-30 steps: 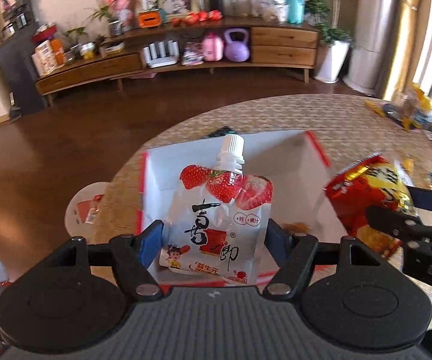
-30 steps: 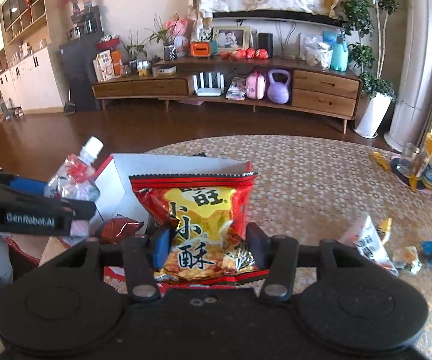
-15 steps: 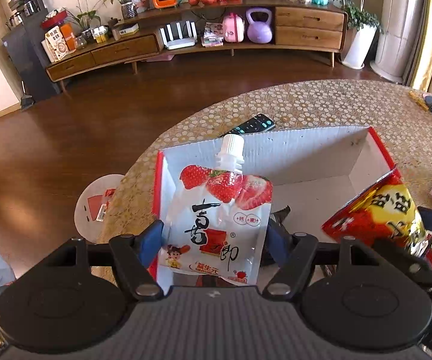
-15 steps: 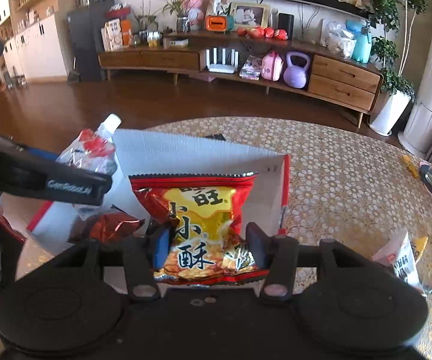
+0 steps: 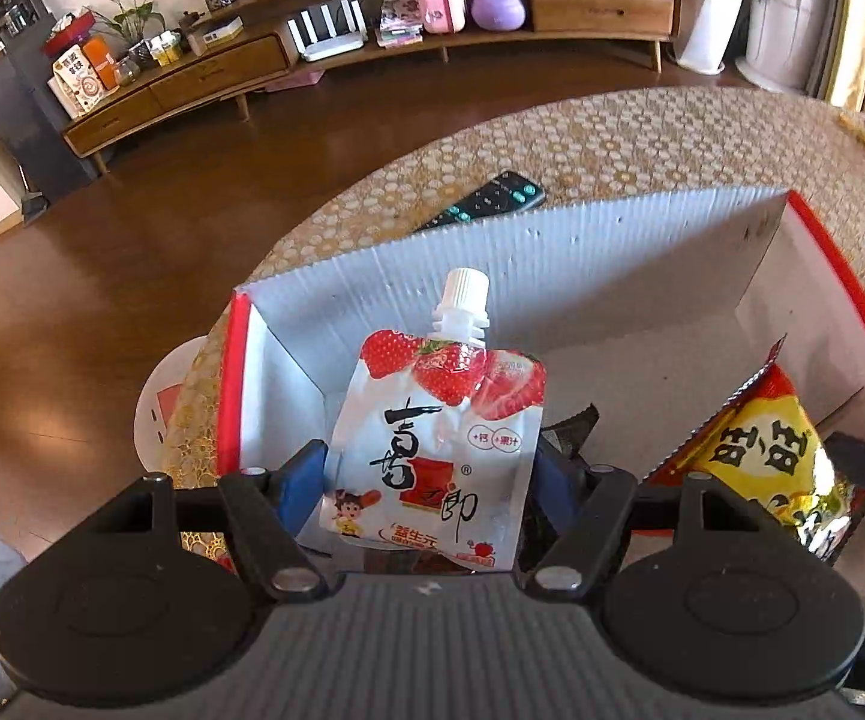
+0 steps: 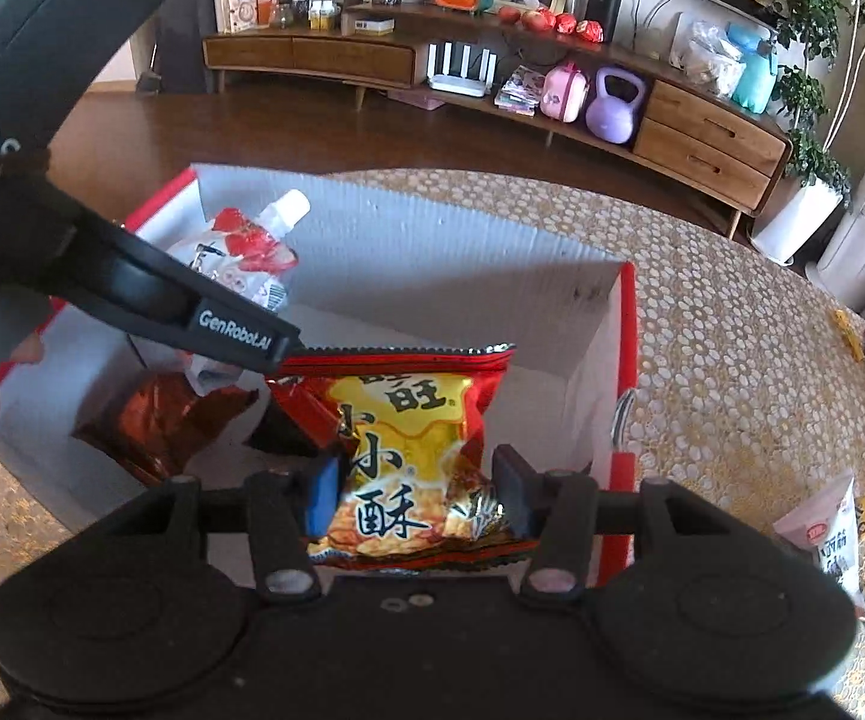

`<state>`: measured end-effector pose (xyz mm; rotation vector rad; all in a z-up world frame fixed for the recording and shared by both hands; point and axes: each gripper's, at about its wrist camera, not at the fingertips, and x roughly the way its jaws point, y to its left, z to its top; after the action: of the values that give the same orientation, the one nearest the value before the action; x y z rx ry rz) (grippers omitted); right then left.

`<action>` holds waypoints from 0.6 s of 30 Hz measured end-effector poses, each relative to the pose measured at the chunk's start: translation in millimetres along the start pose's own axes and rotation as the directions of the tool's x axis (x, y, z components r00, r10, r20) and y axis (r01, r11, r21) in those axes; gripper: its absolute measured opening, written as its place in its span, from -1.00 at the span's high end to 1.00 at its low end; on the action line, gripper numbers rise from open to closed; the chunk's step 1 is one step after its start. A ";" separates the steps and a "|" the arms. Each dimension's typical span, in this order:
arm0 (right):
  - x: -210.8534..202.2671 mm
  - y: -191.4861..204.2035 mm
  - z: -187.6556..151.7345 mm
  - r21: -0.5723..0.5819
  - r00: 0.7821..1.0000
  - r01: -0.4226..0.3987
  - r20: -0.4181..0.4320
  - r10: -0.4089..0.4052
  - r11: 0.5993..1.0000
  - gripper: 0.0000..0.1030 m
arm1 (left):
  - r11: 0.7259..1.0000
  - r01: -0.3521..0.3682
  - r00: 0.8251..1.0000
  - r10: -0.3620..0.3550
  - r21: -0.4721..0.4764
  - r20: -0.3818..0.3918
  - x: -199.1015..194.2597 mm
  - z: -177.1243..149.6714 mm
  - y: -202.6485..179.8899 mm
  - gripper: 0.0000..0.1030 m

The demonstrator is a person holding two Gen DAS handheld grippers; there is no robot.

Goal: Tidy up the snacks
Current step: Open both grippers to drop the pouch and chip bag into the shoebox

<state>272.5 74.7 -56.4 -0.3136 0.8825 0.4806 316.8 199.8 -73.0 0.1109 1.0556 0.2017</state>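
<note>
My left gripper [image 5: 429, 486] is shut on a white strawberry drink pouch [image 5: 438, 450] with a white cap, held upright over the left part of an open white box with red edges [image 5: 582, 252]. My right gripper [image 6: 414, 498] is shut on a red and yellow snack bag [image 6: 408, 444], held over the box's right part [image 6: 552, 312]. The snack bag also shows at the right of the left wrist view [image 5: 774, 462]. The pouch and left gripper show at the left of the right wrist view [image 6: 246, 252]. A dark red foil packet [image 6: 156, 420] lies in the box.
The box stands on a round table with a gold patterned cloth [image 6: 732, 330]. A black remote [image 5: 486, 198] lies behind the box. More snack packets [image 6: 828, 534] lie on the table at the right. A wooden floor and a low sideboard are beyond.
Both grippers have moved forward and down over the box with their snacks. The box now fills more of both views.
</note>
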 end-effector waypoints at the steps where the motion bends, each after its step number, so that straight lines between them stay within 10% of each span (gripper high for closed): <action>1: 1.6 0.5 -1.0 -0.002 1.000 0.003 -0.003 -0.003 1.000 -0.01 | 1.000 -0.001 1.000 0.001 0.005 -0.006 2.9 -0.6 -1.0 -0.39; 18: 4.2 0.0 -8.2 -0.001 1.000 -0.001 -0.020 0.001 1.000 -0.35 | 1.000 -0.010 1.000 0.010 -0.005 0.000 8.8 -5.0 -8.4 -0.46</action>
<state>269.4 72.1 -64.7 -0.3194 0.9015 0.4796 317.5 193.5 -84.5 0.1119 1.0549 0.2132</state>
